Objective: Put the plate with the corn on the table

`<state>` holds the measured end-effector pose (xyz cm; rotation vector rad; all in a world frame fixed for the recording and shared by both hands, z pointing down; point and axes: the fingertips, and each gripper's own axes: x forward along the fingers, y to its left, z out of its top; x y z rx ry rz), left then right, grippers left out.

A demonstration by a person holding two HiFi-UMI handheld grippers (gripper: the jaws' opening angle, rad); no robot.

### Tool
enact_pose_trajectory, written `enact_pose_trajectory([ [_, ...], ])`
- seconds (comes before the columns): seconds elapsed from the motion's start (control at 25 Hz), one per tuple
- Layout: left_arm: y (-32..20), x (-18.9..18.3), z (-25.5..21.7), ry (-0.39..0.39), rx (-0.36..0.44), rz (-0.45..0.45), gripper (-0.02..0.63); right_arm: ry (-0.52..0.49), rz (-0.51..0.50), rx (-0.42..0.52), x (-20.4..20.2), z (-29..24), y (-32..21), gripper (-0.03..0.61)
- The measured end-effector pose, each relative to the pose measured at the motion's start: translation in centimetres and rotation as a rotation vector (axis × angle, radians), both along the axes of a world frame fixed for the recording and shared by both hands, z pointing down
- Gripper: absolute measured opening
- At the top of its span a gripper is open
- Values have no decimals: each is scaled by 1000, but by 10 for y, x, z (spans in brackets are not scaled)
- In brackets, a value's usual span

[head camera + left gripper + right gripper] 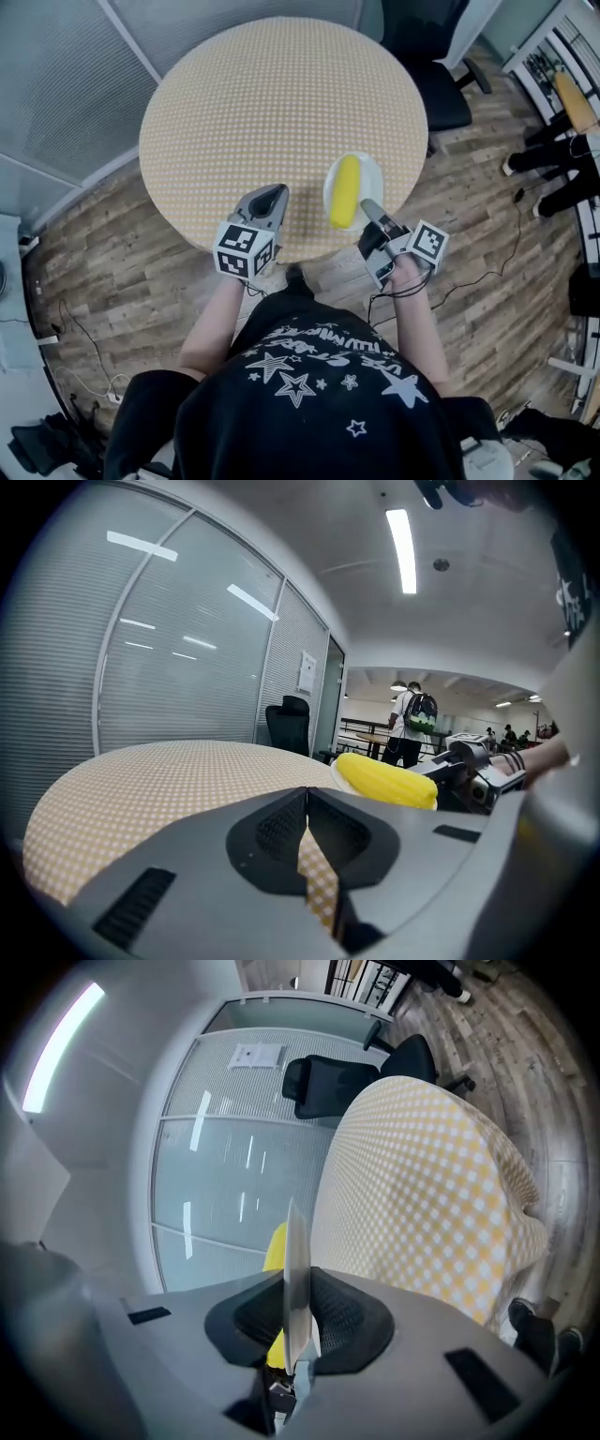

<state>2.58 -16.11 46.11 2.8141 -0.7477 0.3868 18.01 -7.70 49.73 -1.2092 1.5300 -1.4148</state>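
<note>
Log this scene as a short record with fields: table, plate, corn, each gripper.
table: round, yellow checked cloth
plate: white, over the table's near edge; cannot tell whether it rests on it
corn: yellow cob lying on the plate
right gripper: shut on the plate's rim
left gripper: shut, empty, left of the plate
chair: black, beyond the table

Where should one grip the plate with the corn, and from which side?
Grip the plate by its thin rim at the near edge, coming from the person's side, as the right gripper does. The corn lies lengthwise across the middle, so only the rim is free. Keep it level, since the corn may roll.
</note>
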Motion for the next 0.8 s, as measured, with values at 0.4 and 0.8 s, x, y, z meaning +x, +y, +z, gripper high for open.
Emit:
enact_pose_trajectory([
  [0.4, -72, 10, 9, 21, -24, 1, 9, -3, 23, -15, 17, -5, -68, 55],
  [0.8, -109, 30, 16, -3, -44, -75, 9, -3, -59, -41, 50, 9, -123, 55],
])
